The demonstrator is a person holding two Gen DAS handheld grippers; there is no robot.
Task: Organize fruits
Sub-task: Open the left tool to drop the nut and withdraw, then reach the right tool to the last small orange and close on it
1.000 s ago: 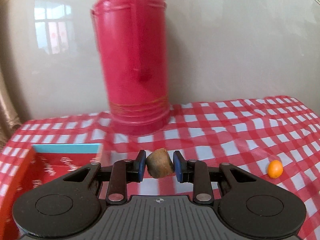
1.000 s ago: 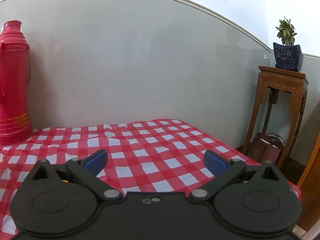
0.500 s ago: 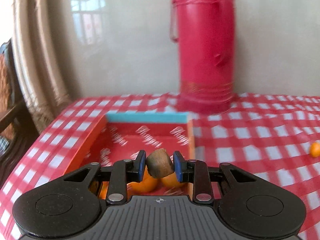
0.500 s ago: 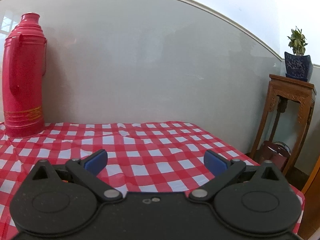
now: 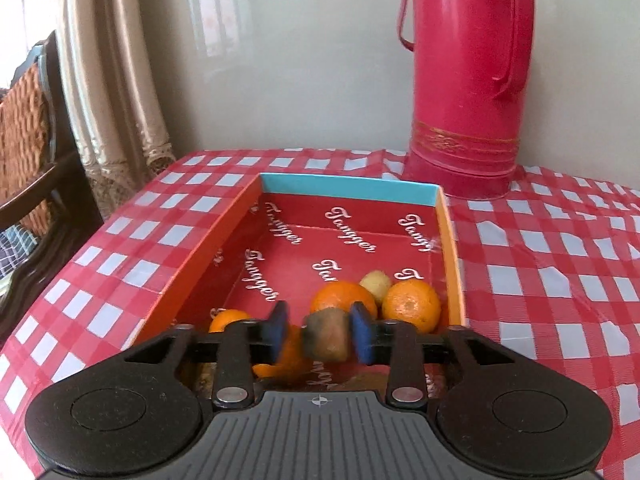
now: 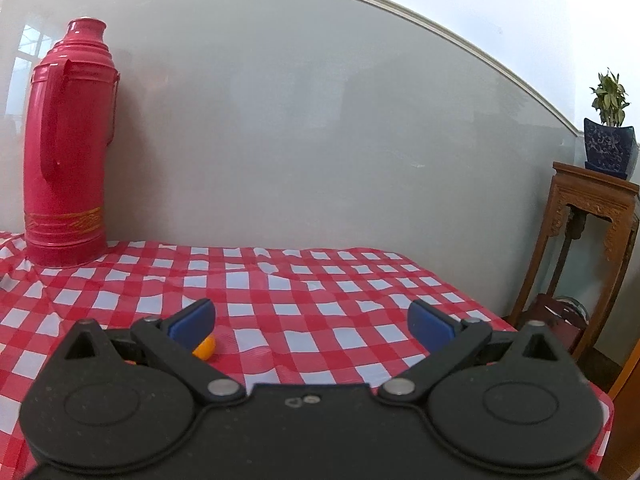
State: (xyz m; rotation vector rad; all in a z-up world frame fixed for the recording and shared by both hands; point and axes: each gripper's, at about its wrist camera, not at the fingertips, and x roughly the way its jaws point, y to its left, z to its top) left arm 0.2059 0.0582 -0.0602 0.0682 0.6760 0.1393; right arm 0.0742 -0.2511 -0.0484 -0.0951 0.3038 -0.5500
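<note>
Two hand-held grippers show, one in each view. The left hand-held gripper (image 5: 320, 333) hangs over the near end of a red box (image 5: 451, 240) on the desk (image 5: 560, 280). Its jaws have just been opening, and a brown fruit (image 5: 326, 334) sits between the blue pads (image 5: 362, 334). There is a gap on the fruit's left side, so the pads no longer squeeze it; the right pad is right beside it, and I cannot tell if it still touches. The fruit looks blurry. Down in the box lie a few oranges (image 5: 412, 304), close together at the near end, with a small yellowish fruit (image 5: 376, 284) just behind them. The box has a blue far wall and white words printed inside. A tall red flask (image 5: 464, 80) stands upright on the desk, near the far right corner of the box. The desk wears a red and white checked cloth (image 5: 120, 280). A curtain (image 5: 116, 80) hangs at the left. The right hand-held gripper (image 6: 311, 324) is let go, its jaws spread wide with nothing between them. A small orange fruit (image 6: 205, 347) lies on the cloth, peeping out from under the left finger, well apart from the box. By the wall at the right stands a wooden stand (image 6: 588, 248) with a plant (image 6: 610, 120) in a blue pot on top.
</note>
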